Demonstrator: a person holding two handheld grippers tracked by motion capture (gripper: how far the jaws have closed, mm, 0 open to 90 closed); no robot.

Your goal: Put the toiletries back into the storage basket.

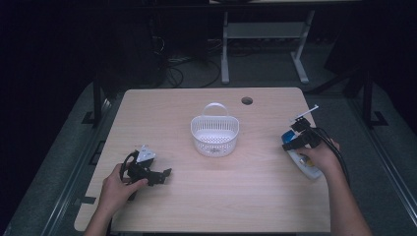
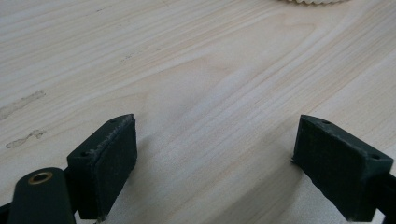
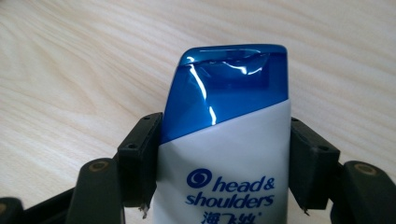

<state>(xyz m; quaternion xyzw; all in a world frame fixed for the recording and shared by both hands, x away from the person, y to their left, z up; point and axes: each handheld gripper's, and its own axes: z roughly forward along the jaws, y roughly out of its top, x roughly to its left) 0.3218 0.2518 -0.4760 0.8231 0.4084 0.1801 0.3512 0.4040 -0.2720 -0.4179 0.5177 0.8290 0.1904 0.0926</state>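
The right tongs (image 3: 219, 182) pinch a shampoo bottle (image 3: 224, 140) lying at the table's (image 1: 246, 196) right edge, where the slick plastic could slip free, while the left tongs (image 2: 215, 168) gape empty.

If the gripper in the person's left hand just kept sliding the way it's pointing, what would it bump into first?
Probably the white slotted plastic basket. The open left gripper points across bare pale wooden table, and the basket's ribbed edge shows at the top of the left gripper view, slightly off-centre, so it might only graze it.
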